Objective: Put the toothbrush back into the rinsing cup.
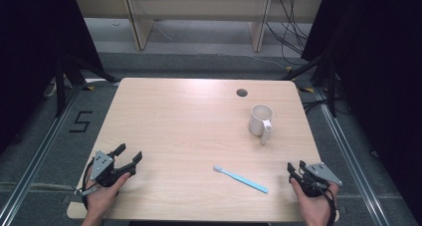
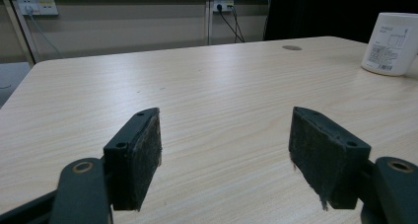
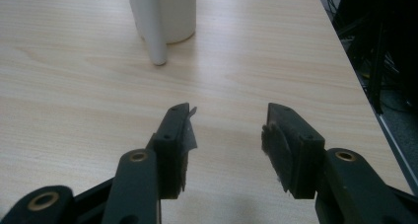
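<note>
Plainly lying bare and flat, pale wood-grain table (image 1: 189, 131), rounded corners. Standing upright far right, white glossy mug (image 1: 260, 119), handle facing near. Resting near right, ready for picking, slim blue plastic toothbrush (image 1: 241, 179). Waiting at near corners, left gripper (image 1: 127, 156) and right gripper (image 1: 294, 169), both sets of jaws apart, gripping nothing.

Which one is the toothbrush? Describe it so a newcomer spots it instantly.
Start at the wooden table and go to its near right part, below the white mug. The toothbrush lies flat there: long, thin, light blue, with a white bristle head.
</note>
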The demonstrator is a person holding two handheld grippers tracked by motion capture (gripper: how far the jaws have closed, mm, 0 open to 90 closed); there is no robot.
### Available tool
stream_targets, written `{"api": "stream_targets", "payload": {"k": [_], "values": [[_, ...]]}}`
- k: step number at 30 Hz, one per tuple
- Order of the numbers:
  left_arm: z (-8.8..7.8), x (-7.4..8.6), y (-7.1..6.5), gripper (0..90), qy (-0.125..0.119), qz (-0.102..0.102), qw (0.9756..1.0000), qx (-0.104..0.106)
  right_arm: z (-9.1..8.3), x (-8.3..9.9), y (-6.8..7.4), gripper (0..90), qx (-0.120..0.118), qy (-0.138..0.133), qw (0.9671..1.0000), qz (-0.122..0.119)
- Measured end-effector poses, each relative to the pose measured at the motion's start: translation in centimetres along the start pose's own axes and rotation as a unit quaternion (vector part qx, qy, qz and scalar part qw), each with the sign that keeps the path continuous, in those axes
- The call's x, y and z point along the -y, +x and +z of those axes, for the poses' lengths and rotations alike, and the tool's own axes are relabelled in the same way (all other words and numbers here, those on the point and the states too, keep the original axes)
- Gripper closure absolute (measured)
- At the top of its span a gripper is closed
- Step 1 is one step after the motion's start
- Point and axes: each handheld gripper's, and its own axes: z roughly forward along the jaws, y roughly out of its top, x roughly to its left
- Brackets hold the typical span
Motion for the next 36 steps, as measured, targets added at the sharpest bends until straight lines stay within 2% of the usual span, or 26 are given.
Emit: {"api": "stream_targets", "payload": {"k": [1, 2, 6, 8, 9, 10, 11, 12, 13, 15, 16, 17, 19, 20, 21, 23, 24, 26, 27, 28, 31, 32, 33, 34, 35, 36], "values": [[0.0, 0.0, 0.0, 27.9, 0.002, 0.002, 1.0000, -0.001, 0.0, -0.1, 0.0, 53.2, -0.004, 0.002, 1.0000, 0.002], [0.1, 0.0, -0.1, 27.9, 0.000, 0.005, 1.0000, -0.001, 0.1, -0.2, -0.3, 53.2, -0.009, -0.003, 0.9998, -0.016], [0.1, 0.0, -0.1, 28.0, 0.004, 0.005, 1.0000, -0.003, 0.3, -0.4, -0.4, 53.1, -0.009, 0.004, 0.9997, -0.022], [0.2, 0.0, -0.1, 27.9, -0.002, 0.006, 1.0000, 0.001, 0.4, -0.6, -0.3, 53.1, -0.012, 0.011, 0.9998, -0.014], [0.1, 0.0, -0.1, 27.9, -0.007, 0.005, 1.0000, 0.002, 0.3, -0.6, 0.1, 53.0, -0.007, 0.018, 0.9998, 0.008], [0.1, 0.0, -0.1, 27.8, -0.007, 0.005, 1.0000, 0.002, 0.4, -0.8, 0.1, 52.9, -0.010, 0.018, 0.9998, 0.001], [-0.1, 0.0, -0.1, 27.8, -0.004, 0.006, 1.0000, 0.000, 0.5, -1.1, -0.1, 52.8, -0.009, 0.015, 0.9996, -0.022], [0.0, 0.1, -0.2, 27.8, -0.008, 0.008, 0.9999, 0.003, 0.3, -1.2, 0.2, 52.6, -0.008, 0.029, 0.9995, -0.012], [-0.1, 0.0, -0.2, 27.9, -0.002, 0.011, 0.9999, 0.002, 0.5, -1.5, 0.0, 52.3, -0.015, 0.027, 0.9992, -0.024], [0.1, 0.1, -0.2, 28.6, -0.009, 0.015, 0.9998, 0.006, 0.4, -1.8, 0.0, 52.2, -0.015, 0.045, 0.9983, -0.032], [0.0, 0.0, -0.3, 28.6, 0.003, 0.017, 0.9998, 0.003, 0.7, -2.3, -0.1, 52.8, -0.018, 0.065, 0.9968, -0.044], [0.0, 0.0, -0.3, 28.6, 0.003, 0.017, 0.9998, 0.003, 0.5, -2.5, 0.2, 52.9, -0.016, 0.084, 0.9960, -0.024], [0.1, 0.0, -0.2, 28.4, 0.004, 0.012, 0.9999, 0.003, 0.7, -3.0, -0.1, 53.0, -0.026, 0.100, 0.9943, -0.025], [0.0, 0.0, -0.2, 28.2, 0.002, 0.010, 0.9999, 0.001, 0.8, -3.5, -0.6, 53.5, -0.027, 0.107, 0.9926, -0.052], [0.1, 0.0, -0.2, 28.2, -0.004, 0.012, 0.9999, 0.003, 1.0, -3.7, -0.5, 53.9, -0.025, 0.111, 0.9926, -0.043], [0.0, 0.0, -0.4, 28.2, 0.002, 0.018, 0.9998, 0.003, 1.0, -4.2, -0.8, 53.7, -0.030, 0.132, 0.9882, -0.072], [0.0, 0.0, -0.4, 28.3, 0.003, 0.019, 0.9998, 0.003, 1.0, -4.4, -0.7, 53.6, -0.033, 0.144, 0.9869, -0.066], [0.0, 0.0, -0.5, 28.2, 0.007, 0.023, 0.9997, 0.003, 1.1, -4.9, -0.9, 53.6, -0.033, 0.167, 0.9820, -0.083], [0.0, 0.0, -0.5, 28.3, 0.007, 0.023, 0.9997, 0.003, 1.1, -4.9, -0.9, 53.6, -0.033, 0.167, 0.9820, -0.083], [0.0, 0.0, -0.6, 28.4, 0.007, 0.023, 0.9997, 0.003, 1.1, -5.2, -0.6, 53.7, -0.025, 0.192, 0.9789, -0.066], [0.2, 0.0, -0.5, 28.3, -0.001, 0.021, 0.9998, 0.007, 1.3, -5.8, -0.9, 54.7, -0.032, 0.219, 0.9722, -0.077], [0.1, 0.0, -0.5, 28.2, 0.010, 0.020, 0.9997, 0.004, 1.4, -5.9, -1.0, 55.4, -0.037, 0.228, 0.9694, -0.083], [0.3, 0.0, -0.5, 28.2, 0.000, 0.019, 0.9998, 0.005, 1.3, -6.1, -0.8, 55.7, -0.036, 0.240, 0.9675, -0.070], [0.3, 0.0, -0.5, 28.2, 0.002, 0.019, 0.9998, 0.007, 1.5, -6.3, -1.1, 56.1, -0.043, 0.248, 0.9631, -0.095], [0.3, 0.0, -0.5, 28.2, 0.003, 0.019, 0.9998, 0.008, 1.5, -6.4, -1.1, 56.2, -0.046, 0.252, 0.9619, -0.095], [0.3, 0.0, -0.5, 28.3, 0.003, 0.019, 0.9998, 0.008, 1.5, -6.5, -1.1, 56.3, -0.050, 0.265, 0.9583, -0.095]]}}
